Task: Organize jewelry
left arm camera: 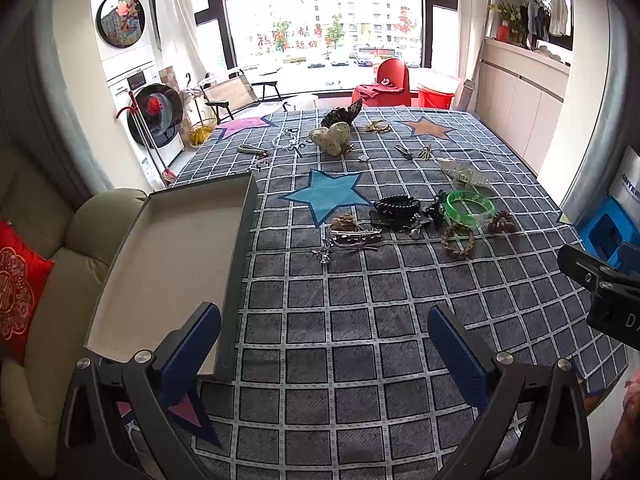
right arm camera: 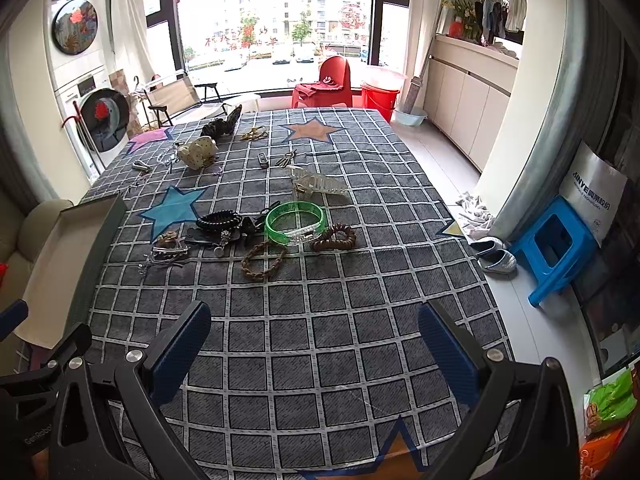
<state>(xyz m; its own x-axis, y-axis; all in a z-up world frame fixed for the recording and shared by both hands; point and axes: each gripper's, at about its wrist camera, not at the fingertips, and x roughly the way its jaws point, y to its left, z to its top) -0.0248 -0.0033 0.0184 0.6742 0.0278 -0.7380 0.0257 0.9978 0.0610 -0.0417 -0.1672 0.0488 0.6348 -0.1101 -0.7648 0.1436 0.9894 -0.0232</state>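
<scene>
Jewelry lies scattered mid-table: a green bangle (left arm camera: 469, 205) (right arm camera: 296, 217), a black beaded bracelet (left arm camera: 396, 205) (right arm camera: 219, 219), a brown braided bracelet (left arm camera: 458, 241) (right arm camera: 262, 261), a brown bead bracelet (right arm camera: 334, 237), a clear hair claw (left arm camera: 464, 173) (right arm camera: 318, 183) and a cream spotted bow (left arm camera: 332, 139) (right arm camera: 198, 151). An open shallow box (left arm camera: 172, 264) (right arm camera: 60, 248) sits at the table's left edge. My left gripper (left arm camera: 324, 344) is open and empty, low over the near cloth beside the box. My right gripper (right arm camera: 314, 344) is open and empty, short of the jewelry.
The table carries a grey checked cloth (left arm camera: 360, 320) with star patches. A beige sofa with a red cushion (left arm camera: 18, 292) is left. A blue stool (right arm camera: 554, 248) and slippers (right arm camera: 496, 256) stand on the floor at right. Red chair (right arm camera: 332, 80) beyond the far edge.
</scene>
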